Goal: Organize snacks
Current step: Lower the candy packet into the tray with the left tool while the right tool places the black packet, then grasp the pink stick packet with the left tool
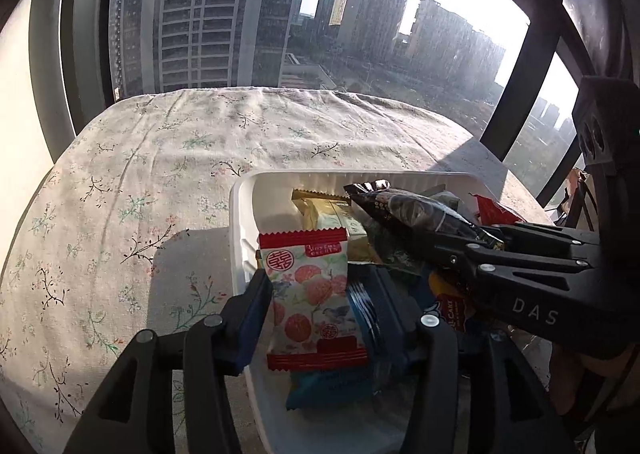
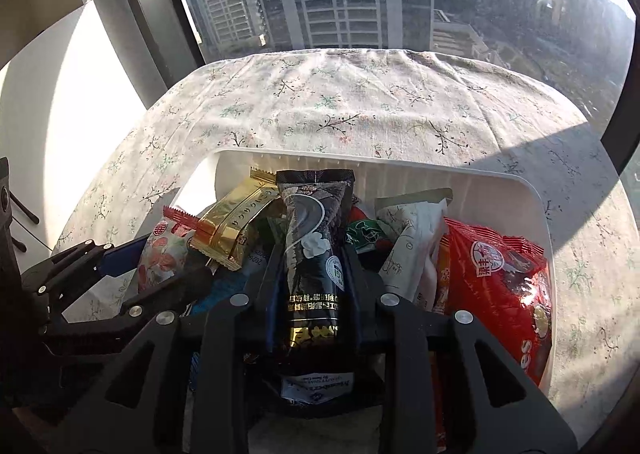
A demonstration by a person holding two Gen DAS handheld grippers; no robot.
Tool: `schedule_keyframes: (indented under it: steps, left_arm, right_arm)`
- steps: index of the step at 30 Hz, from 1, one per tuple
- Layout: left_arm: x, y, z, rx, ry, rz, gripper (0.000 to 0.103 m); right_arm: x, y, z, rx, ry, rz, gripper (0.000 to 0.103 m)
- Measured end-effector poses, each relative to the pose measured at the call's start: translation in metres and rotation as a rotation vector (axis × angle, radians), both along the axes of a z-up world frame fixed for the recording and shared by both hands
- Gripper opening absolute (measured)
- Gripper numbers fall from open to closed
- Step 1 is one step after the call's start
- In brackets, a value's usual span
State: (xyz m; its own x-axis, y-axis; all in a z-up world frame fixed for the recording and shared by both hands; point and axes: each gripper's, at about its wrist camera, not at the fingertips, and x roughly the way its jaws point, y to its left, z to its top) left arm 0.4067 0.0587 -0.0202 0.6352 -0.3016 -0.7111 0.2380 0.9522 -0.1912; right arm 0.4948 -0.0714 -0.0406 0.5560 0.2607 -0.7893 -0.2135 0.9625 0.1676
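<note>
A floral-clothed table [image 2: 360,110] carries a white snack bin [image 2: 536,206].

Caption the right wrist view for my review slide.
Right gripper holds a black snack packet over the white bin of snacks.

My left hand-held gripper [image 1: 320,306] clamping a lychee-print snack packet [image 1: 310,294] over the white bin [image 1: 240,222], right hand-held gripper [image 1: 460,240] pinching a black packet [image 1: 412,210], floral-clothed tabletop [image 1: 160,158]

Wrapped snacks [image 2: 312,254] heaped in white bin [image 2: 536,190]
</note>
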Motion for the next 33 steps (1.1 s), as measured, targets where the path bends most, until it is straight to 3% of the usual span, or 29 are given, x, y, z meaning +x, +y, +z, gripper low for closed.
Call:
schedule_keyframes:
  steps: [2, 6, 9, 14, 19, 23, 27, 33]
  left_arm:
    - [-0.002, 0.0, 0.003, -0.004, -0.013, -0.001, 0.061]
    - [-0.006, 0.005, 0.009, -0.01, -0.031, 0.019, 0.073]
    - [-0.007, 0.009, 0.011, -0.024, -0.035, 0.026, 0.074]
    - [-0.011, 0.009, 0.014, -0.03, -0.039, 0.012, 0.074]
    - [-0.016, 0.013, 0.021, -0.049, -0.055, 0.02, 0.077]
    - [-0.02, 0.021, 0.028, -0.084, -0.075, 0.039, 0.083]
    - [-0.026, 0.02, 0.034, -0.105, -0.093, 0.022, 0.102]
    - [-0.039, -0.013, 0.044, -0.015, -0.077, -0.038, 0.103]
  right_arm:
    - [-0.002, 0.001, 0.002, -0.012, -0.004, 0.002, 0.028]
    - [-0.007, 0.001, 0.01, -0.033, -0.029, -0.006, 0.043]
    - [-0.013, -0.003, 0.02, -0.031, -0.051, -0.003, 0.05]
    - [-0.029, -0.009, 0.04, -0.039, -0.097, 0.004, 0.05]
    - [-0.059, -0.03, 0.065, 0.005, -0.149, -0.002, 0.062]
    - [-0.101, -0.062, 0.087, 0.072, -0.213, -0.01, 0.076]
    - [-0.157, -0.104, 0.105, 0.13, -0.301, -0.044, 0.089]
    - [-0.244, -0.168, 0.097, 0.185, -0.36, -0.183, 0.1]
